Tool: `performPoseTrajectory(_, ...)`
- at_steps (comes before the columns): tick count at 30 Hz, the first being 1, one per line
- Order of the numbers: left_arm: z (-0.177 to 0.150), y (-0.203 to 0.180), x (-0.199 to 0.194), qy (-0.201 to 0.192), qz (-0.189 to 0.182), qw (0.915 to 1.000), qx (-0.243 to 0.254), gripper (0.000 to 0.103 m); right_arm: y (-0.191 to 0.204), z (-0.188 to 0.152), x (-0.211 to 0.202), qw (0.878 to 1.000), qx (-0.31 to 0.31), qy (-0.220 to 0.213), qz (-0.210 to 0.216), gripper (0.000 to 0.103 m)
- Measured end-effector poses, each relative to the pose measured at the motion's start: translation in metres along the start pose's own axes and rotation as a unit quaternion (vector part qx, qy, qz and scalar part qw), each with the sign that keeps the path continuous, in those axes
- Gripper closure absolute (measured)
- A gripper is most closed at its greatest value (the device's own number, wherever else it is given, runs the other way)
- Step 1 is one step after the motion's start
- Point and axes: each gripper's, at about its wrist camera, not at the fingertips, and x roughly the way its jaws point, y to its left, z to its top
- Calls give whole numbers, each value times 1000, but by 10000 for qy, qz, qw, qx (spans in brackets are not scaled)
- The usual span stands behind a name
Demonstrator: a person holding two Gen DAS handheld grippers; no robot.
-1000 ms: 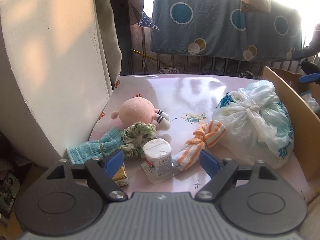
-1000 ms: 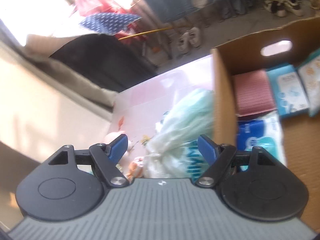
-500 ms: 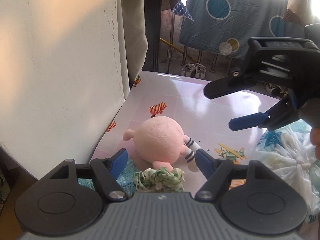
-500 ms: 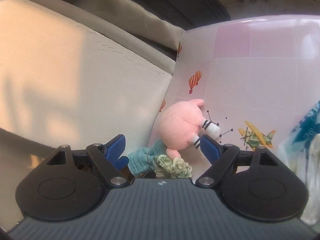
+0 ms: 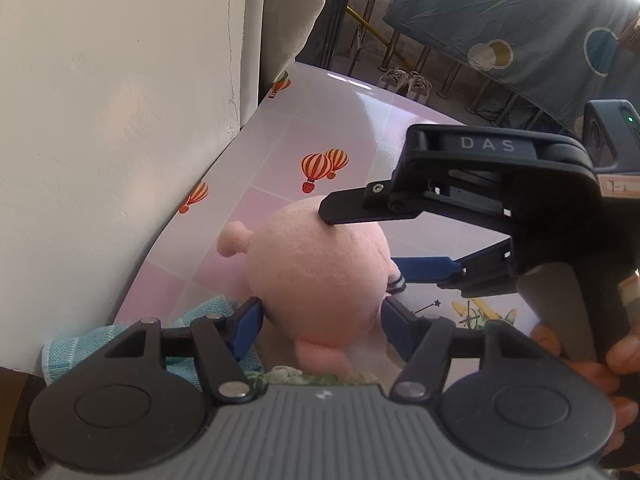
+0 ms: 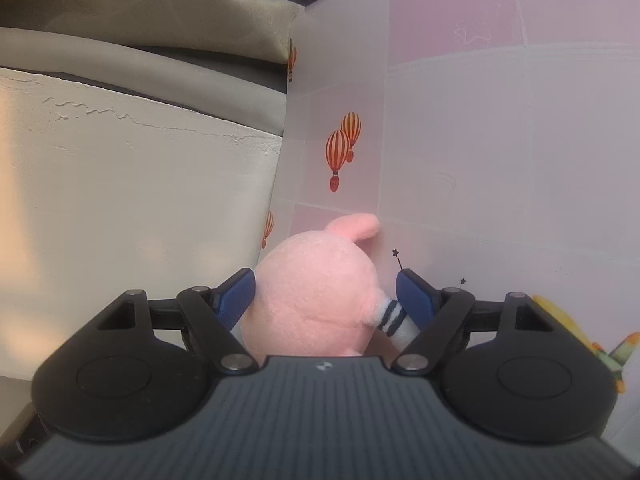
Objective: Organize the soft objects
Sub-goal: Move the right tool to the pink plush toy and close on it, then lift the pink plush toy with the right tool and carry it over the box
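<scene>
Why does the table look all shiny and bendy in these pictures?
Left wrist view: daylight makes a white glare streak on the glossy table, and the fisheye lens curves the wall. Right wrist view: softer, hazier light, the table's far end washed pale, and the pink plush toy slightly blurry.

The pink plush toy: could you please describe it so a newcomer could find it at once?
On the pink tiled tabletop, near the white wall, below the printed hot-air balloons, lies the pink plush toy. It alone is round, fuzzy and pink, beside a teal cloth.
</scene>
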Motion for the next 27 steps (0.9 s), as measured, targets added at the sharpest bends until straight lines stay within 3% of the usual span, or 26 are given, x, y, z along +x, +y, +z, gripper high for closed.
performPoseTrajectory(7,-8,-3,-24,-182,-175,9997,19,41,1,-8,-14,9995,114,-46,286,36)
performPoseTrajectory(13,-15,-22,-71,-536,-432,9974,196,41,20,-23,-59,9988,4,-313,385,37)
performPoseTrajectory(20,-35,-63,-136,-967,-963,9886,629,41,29,-62,-146,9937,-100,-882,683,39)
performPoseTrajectory(27,-74,-126,-176,-1131,-1679,9702,1334,38,3,-123,-251,9838,-39,-1659,675,42)
